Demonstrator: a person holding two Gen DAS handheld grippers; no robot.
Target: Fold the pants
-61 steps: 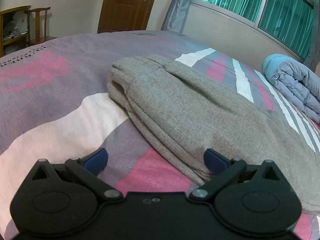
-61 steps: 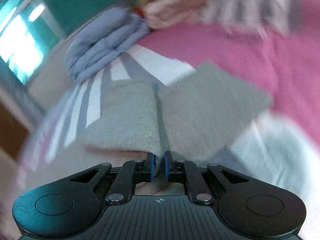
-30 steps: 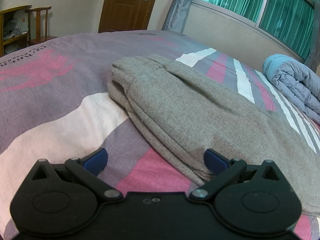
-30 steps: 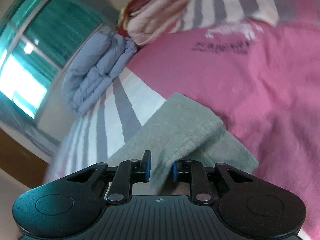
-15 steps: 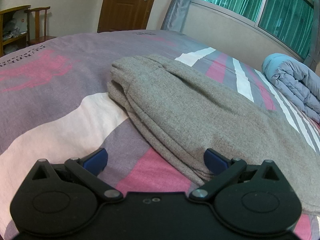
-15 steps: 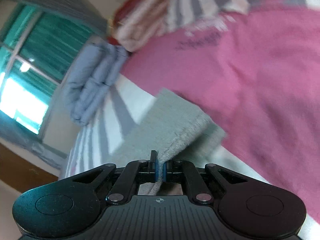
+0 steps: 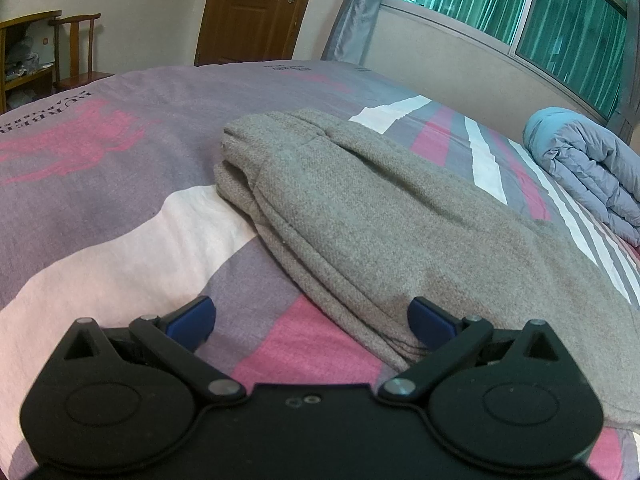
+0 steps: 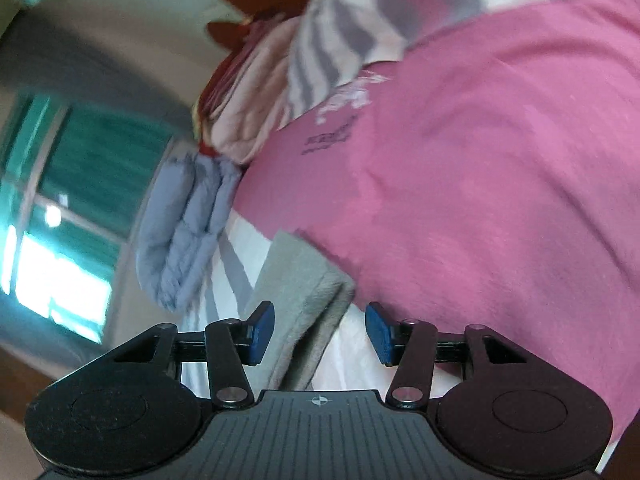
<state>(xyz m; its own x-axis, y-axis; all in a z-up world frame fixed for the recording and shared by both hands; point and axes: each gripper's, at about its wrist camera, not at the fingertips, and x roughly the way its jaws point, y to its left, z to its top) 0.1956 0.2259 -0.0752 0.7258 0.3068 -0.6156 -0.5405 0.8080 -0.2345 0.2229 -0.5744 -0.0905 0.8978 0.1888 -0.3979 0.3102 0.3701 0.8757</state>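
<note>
Grey knit pants (image 7: 360, 216) lie folded lengthwise on the bed, waistband at the far left, legs running to the right. My left gripper (image 7: 310, 320) stands open low over the near edge of the pants, its right pad over the fabric, nothing pinched. In the right wrist view the cuff end of the pants (image 8: 304, 292) lies between the blue pads of my right gripper (image 8: 320, 334). Its jaws are opening and the pads stand clear of the cloth. This view is rolled and blurred.
The bed cover (image 7: 120, 184) is purple, pink and white striped. A rolled blue quilt (image 7: 588, 168) lies at the right by the window; the same quilt (image 8: 188, 232) shows beside striped pillows (image 8: 304, 64). A wooden chair (image 7: 76, 52) and door (image 7: 256, 12) stand beyond the bed.
My right gripper pinched the pants cuff, carried it sideways with a roll, and has now let go, its jaws spreading apart. The left gripper has stayed still and open.
</note>
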